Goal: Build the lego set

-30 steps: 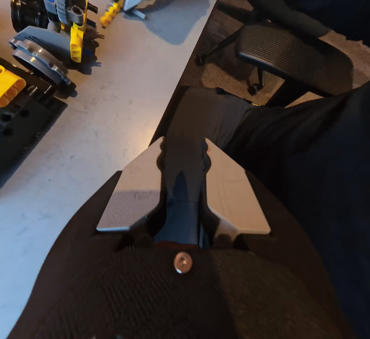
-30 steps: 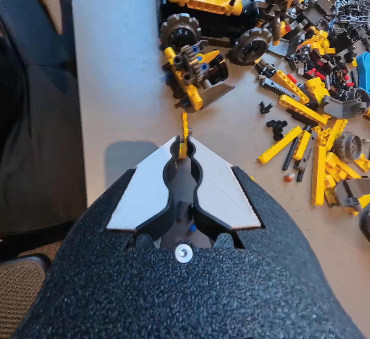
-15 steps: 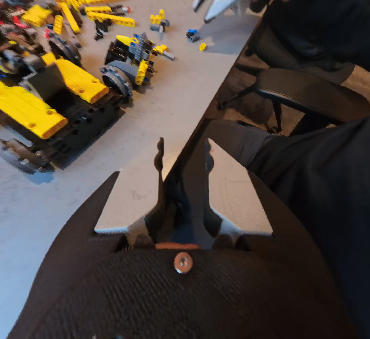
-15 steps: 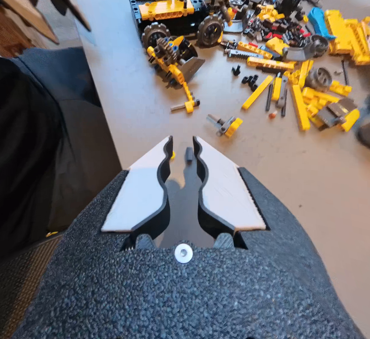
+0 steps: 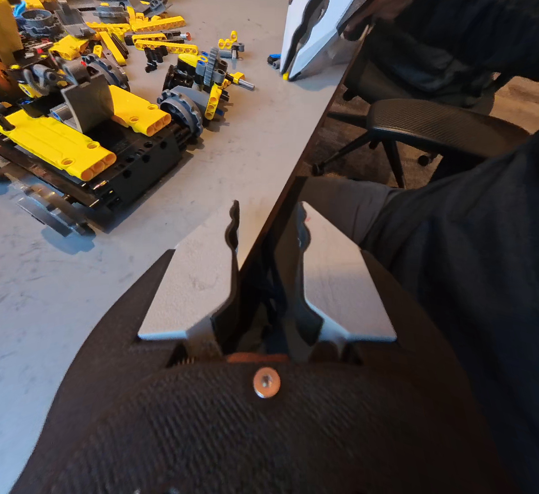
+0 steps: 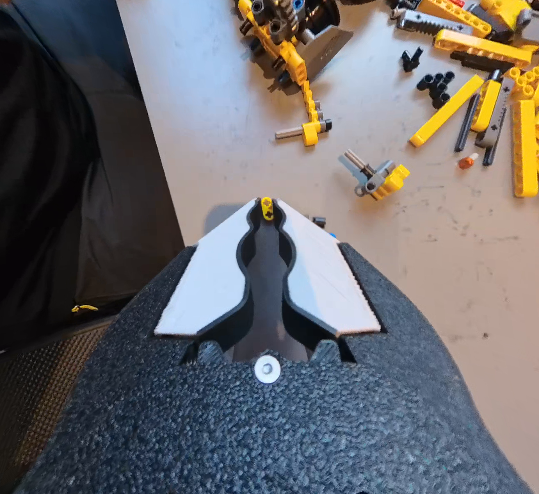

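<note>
table edge (image 5: 309, 141) runs diagonally through the left wrist view, and we start at the left of that frame with the large black and yellow vehicle model (image 5: 87, 141). just right of it sits a smaller gear assembly (image 5: 201, 83) with a grey toothed wheel. at bottom centre our left gripper (image 5: 267, 217) hangs over the table edge with its jaws apart and nothing between them. in the upper right our right gripper (image 5: 287, 73) points down at the table, tips closed on a small yellow connector (image 5: 285, 76), with tiny blue and grey pieces (image 5: 274, 60) just beside it.

in the right wrist view we see the yellow connector (image 6: 267, 209) clamped at the tips of the right gripper (image 6: 267, 201). farther right lie a grey and yellow joint piece (image 6: 376, 178) and loose yellow beams (image 6: 446, 111).
</note>
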`<act>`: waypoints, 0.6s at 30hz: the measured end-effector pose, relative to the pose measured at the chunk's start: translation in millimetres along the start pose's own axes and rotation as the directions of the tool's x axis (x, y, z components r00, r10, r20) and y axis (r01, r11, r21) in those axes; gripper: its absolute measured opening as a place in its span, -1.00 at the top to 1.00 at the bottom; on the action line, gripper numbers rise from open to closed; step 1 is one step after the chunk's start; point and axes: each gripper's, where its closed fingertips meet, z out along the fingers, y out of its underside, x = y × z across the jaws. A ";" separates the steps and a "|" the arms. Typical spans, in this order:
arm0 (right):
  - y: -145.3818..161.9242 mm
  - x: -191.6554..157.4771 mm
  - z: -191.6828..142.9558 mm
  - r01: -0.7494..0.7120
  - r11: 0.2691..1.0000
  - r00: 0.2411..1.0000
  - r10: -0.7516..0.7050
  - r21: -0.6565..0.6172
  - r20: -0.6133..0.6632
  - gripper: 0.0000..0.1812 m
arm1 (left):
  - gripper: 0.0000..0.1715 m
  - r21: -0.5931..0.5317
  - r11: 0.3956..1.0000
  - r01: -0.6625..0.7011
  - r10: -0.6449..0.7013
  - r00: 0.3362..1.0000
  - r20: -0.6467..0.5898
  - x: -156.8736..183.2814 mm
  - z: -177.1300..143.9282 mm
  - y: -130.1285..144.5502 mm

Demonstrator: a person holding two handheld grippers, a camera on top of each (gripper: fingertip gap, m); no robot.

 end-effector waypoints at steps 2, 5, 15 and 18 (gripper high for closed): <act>-4.6 -1.0 4.0 0.015 1.000 1.000 -0.015 -0.002 0.014 0.92 | 0.55 0.006 1.000 0.020 -0.020 1.000 -0.010 -0.6 -0.7 0.1; -14.1 -4.5 11.8 0.037 0.999 0.999 -0.038 0.015 0.038 0.92 | 0.58 -0.005 0.999 0.033 -0.034 0.999 -0.023 0.0 1.5 3.7; -27.6 -8.1 16.5 0.082 0.995 0.995 -0.085 0.060 0.047 0.89 | 0.57 -0.001 1.000 -0.007 0.007 1.000 0.006 1.2 4.2 3.6; -29.7 -3.7 1.7 0.021 0.990 0.999 -0.025 0.136 0.030 0.83 | 0.58 0.004 1.000 -0.003 0.003 1.000 0.007 0.6 3.7 4.2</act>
